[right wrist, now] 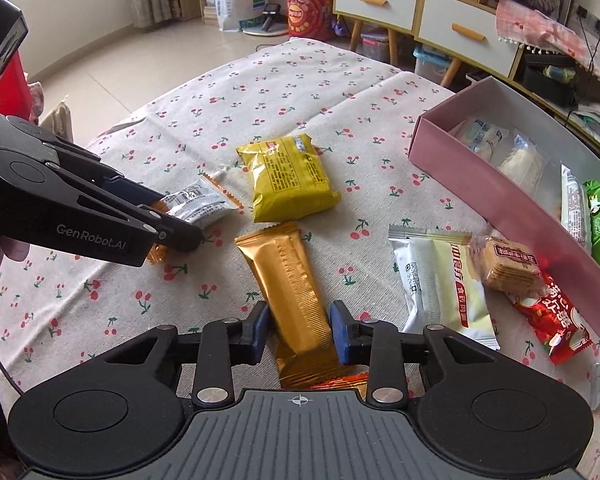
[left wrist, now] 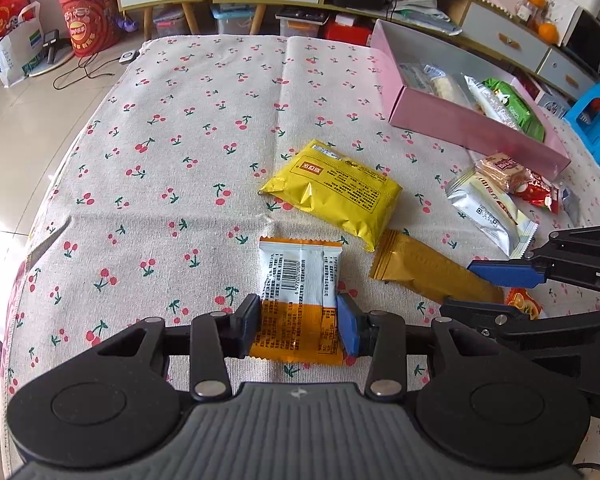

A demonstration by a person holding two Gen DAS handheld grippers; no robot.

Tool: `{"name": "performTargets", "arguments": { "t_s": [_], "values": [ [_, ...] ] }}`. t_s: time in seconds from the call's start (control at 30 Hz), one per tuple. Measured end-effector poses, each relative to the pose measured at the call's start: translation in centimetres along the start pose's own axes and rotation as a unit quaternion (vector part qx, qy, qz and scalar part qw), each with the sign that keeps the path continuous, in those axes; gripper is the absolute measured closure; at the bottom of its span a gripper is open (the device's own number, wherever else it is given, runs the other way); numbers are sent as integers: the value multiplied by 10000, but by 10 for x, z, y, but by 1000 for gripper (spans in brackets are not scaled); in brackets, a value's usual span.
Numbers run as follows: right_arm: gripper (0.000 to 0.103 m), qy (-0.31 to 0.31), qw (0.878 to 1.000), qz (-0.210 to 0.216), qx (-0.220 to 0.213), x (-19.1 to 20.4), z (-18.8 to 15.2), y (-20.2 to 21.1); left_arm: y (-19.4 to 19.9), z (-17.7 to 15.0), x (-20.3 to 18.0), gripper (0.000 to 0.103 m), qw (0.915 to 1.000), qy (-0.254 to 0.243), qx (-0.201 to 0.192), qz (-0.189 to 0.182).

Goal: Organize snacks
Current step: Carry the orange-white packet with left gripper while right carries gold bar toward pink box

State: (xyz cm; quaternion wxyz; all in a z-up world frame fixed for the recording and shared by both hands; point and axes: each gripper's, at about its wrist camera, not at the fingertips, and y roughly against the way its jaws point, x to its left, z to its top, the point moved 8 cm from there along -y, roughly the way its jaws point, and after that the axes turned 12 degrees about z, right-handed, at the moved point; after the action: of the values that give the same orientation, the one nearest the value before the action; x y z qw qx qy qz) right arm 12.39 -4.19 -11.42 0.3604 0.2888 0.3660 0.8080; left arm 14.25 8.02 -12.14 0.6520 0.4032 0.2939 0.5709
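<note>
While clamped, gold bar point(right wrist: 298, 300) points away.

Both grippers pointed steeply down, side by side. The left gripper point(left wrist: 299, 322) was clamped on a packet. The right gripper point(right wrist: 299, 330) pinched a bar.

Just behind the right tongs point(right wrist: 298, 330), the gold bar's point(right wrist: 296, 300) near end and an orange packet point(right wrist: 342, 381) hide under the housing.
</note>
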Motion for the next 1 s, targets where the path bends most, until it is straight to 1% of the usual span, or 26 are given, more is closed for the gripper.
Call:
{"name": "performTargets", "arguments": {
  "t_s": [0.3, 0.5, 0.8, 1.0],
  "values": [
    [74, -373, 9987, 260, -208, -1, 9, 13, 7, 4, 3, 65, 9998, 132, -76, -90],
    [74, -740, 9956, 452, -343, -5, 14, 21, 15, 11, 5, 65, 9994, 238, -176, -169],
    [74, -1295, 9854, 866, -681, -11, 23, 42, 21, 20, 6, 65, 9986, 367, -294, -257],
    [74, -1589, 9784, 978, -891, -21, 28, 56, 24, 27, 3, 65, 9979, 437, -374, -308]
  ]
}}
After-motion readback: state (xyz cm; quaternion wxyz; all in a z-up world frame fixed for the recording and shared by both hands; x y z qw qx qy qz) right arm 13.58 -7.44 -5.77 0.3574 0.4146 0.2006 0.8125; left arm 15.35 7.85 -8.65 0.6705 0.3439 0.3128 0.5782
